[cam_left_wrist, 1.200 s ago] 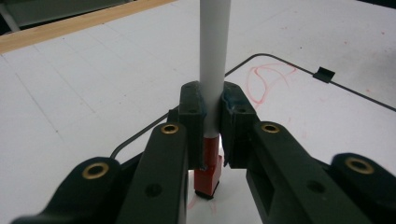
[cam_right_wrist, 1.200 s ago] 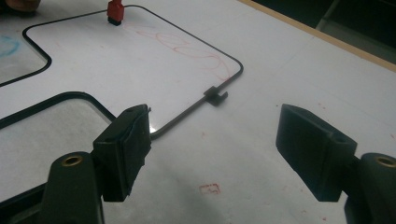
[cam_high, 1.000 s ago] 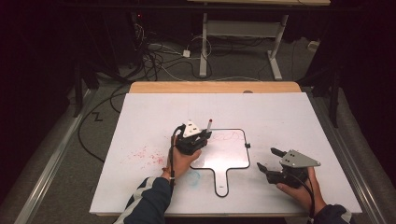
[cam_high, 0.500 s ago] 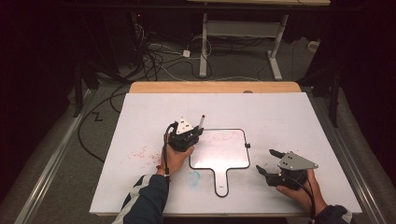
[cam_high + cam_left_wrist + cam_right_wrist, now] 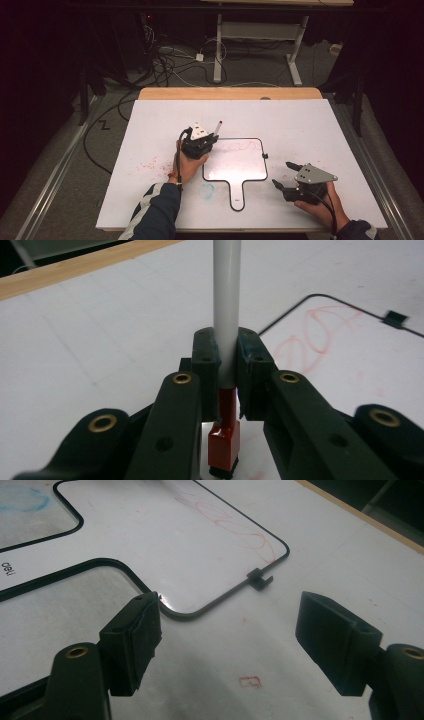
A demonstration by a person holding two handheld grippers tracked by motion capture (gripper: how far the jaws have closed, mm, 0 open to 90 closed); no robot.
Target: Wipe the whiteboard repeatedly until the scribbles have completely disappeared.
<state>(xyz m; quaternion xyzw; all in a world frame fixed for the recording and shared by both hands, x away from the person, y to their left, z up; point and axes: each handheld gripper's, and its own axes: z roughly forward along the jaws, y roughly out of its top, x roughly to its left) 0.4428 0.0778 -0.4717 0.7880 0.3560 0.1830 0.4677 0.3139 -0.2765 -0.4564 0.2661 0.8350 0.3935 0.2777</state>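
The big white table (image 5: 310,130) spreads under both my arms, its wooden edge (image 5: 230,93) at the far side. On it lies the small paddle-shaped whiteboard (image 5: 235,167) with a black rim, its handle pointing toward me, and red scribbles (image 5: 243,146) run across its far part. In my right gripper view I see the same red loops (image 5: 235,527) near the board's rounded corner.

My left forearm comes in from the bottom of the high view, in a dark sleeve with white stripes (image 5: 155,212), angled up toward the board's near-left corner. The left hand (image 5: 189,165) cups my left gripper (image 5: 209,145) from below, wrist slightly bent, the jaws pointing toward the board's left edge. My right hand (image 5: 320,205) rests low at the right, well apart from the board, holding my right gripper (image 5: 281,175) with the jaws aimed left toward the board.

My left jaws are clamped on a marker (image 5: 226,315), white barrel standing between the pads (image 5: 206,360), red end (image 5: 224,442) near me. Its tip is probably just at the board's surface, though I can't make out contact. My right jaws stand wide apart with nothing between them.
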